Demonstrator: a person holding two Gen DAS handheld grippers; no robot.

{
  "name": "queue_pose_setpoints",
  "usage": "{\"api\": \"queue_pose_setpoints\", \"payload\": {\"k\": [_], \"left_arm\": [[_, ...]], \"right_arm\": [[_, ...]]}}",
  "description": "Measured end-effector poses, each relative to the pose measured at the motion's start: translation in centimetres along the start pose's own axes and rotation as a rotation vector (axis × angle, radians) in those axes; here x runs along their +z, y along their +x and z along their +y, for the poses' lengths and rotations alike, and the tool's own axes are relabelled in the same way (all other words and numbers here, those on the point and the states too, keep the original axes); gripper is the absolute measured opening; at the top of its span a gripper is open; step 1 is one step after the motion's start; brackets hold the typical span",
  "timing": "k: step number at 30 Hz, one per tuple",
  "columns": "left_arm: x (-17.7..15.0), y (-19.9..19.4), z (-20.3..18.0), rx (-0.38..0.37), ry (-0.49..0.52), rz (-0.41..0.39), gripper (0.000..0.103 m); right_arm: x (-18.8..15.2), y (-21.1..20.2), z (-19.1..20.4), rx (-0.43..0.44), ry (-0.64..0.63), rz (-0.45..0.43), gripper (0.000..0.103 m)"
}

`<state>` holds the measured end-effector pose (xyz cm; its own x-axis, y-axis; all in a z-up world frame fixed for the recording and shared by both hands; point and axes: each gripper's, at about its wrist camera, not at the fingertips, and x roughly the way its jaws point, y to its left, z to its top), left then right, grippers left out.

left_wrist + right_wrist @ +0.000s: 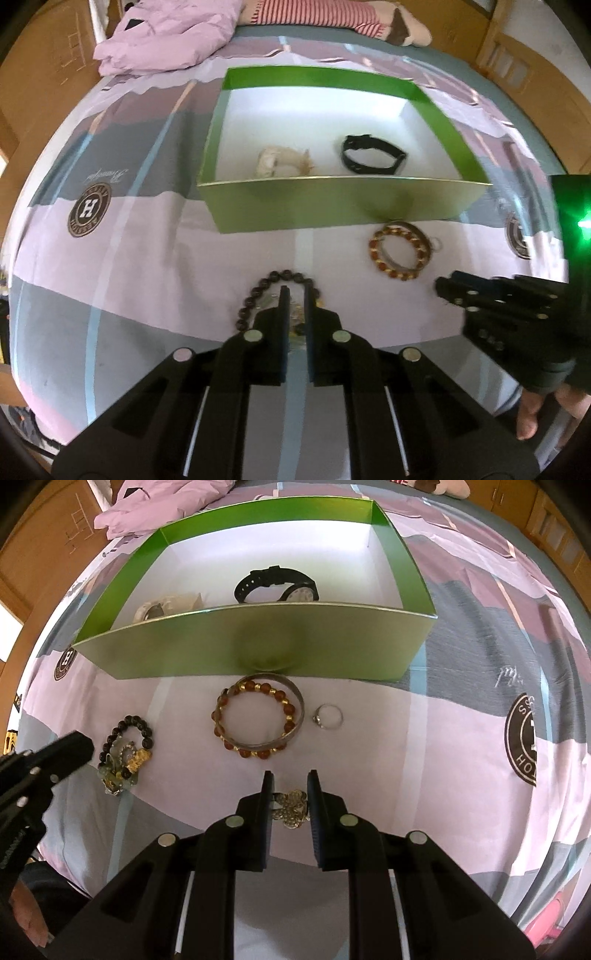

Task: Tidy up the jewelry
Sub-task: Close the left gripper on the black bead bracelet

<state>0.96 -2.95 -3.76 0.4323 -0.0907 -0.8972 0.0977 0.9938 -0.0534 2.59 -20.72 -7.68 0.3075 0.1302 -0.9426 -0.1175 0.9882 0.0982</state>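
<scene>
A bed covered by a sheet (155, 258) patterned in pink, grey and pale-blue blocks with round "H" emblems forms the work surface; wooden furniture (517, 55) and brown cardboard (48, 66) border it, and a crumpled pink garment (166, 40) lies at the far edge beside a red-striped fabric item (317, 14). A green box (258, 642) with a white interior stands open on the sheet, holding a black-strapped watch (277, 585) and a pale cream item (166, 605), well apart from each other. Just in front of the box's near wall lie an amber bead bracelet (255, 720) overlapping a metal bangle (297, 709), with a small silver ring (328, 716) just beside them. To the left, a dark bead bracelet (127, 734) rests with a cluster of green and gold charms (122, 768). The left gripper (295, 295) points steeply down over that bracelet, its jaws narrowed to a slim gap; some of the charms show between them, though whether the pads press on them cannot be told. The right gripper (290, 781) has its jaws narrowed on a gold filigree ornament (291, 808), which sits between the pads. Bare sheet lies open to the right of the ring and along the near edge of the bed.
</scene>
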Motion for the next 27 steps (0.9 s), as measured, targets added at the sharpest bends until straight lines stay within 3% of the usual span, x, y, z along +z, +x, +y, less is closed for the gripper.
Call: {"api": "queue_pose_setpoints", "payload": {"k": [3,8,16,18,19,23,27], "left_arm": [[0.1,0.7,0.4,0.020,-0.008,0.021,0.008],[-0.1,1.7,0.1,0.052,0.009,0.047,0.040],[-0.2,3.7,-0.4,0.071,0.026,0.099,0.044],[-0.3,4.0,-0.5,0.068,0.031,0.109,0.039],[-0.3,4.1,-0.6,0.066,0.030,0.115,0.030],[-0.5,4.1,-0.7,0.037,0.023,0.122,0.012],[-0.5,3.5,-0.8,0.023,0.025,0.107,0.003]], "right_arm": [[0.1,0.0,0.1,-0.005,0.002,-0.005,0.018],[-0.1,0.0,0.1,-0.007,0.005,-0.004,0.018],[-0.2,-0.1,0.0,-0.008,0.008,-0.005,0.018],[-0.2,0.0,0.1,-0.008,0.007,-0.005,0.018],[-0.2,0.0,0.1,-0.007,0.005,-0.004,0.018],[-0.1,0.1,0.3,-0.007,0.001,-0.002,0.018],[-0.1,0.1,0.3,-0.008,0.001,-0.003,0.018]]}}
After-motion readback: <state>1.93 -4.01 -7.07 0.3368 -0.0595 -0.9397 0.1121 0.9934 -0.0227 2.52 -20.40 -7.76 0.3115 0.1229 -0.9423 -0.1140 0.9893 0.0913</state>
